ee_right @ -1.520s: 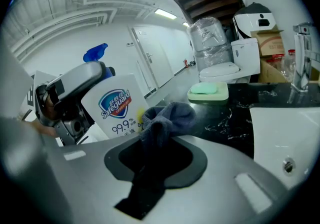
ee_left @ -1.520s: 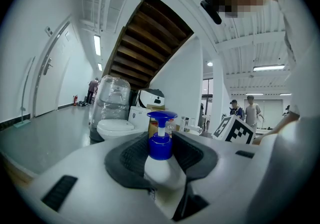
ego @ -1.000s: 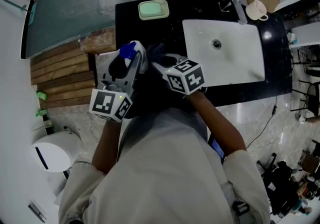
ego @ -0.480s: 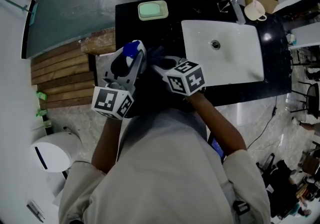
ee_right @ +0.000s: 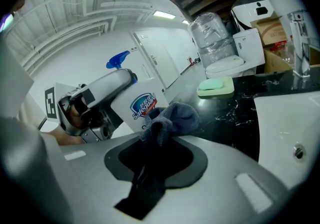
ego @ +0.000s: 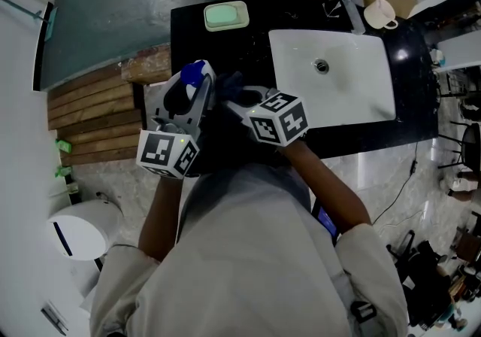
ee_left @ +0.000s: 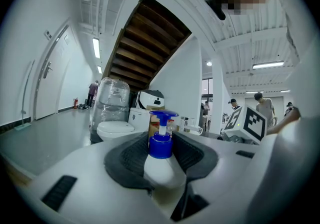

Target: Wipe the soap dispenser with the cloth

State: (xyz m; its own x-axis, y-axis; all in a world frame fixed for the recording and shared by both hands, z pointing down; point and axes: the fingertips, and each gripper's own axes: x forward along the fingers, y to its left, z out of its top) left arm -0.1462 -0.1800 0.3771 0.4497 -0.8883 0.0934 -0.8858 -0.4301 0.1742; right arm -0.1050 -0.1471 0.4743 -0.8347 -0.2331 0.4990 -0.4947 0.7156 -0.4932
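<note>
Black table (ego: 192, 34) left of the sink (ego: 361, 95): at its near-left corner the left tongs (ego: 192, 91) stay clamped on the soap dispenser (ee_left: 160, 168). The right tongs (ee_right: 160, 148) pinch the cloth (ee_right: 172, 118) against its side. Barely anything has shifted, so wiping looks mid-stroke.

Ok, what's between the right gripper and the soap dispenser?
Only the cloth, held in the right gripper, bunched at the soap dispenser; the right gripper view shows it.
</note>
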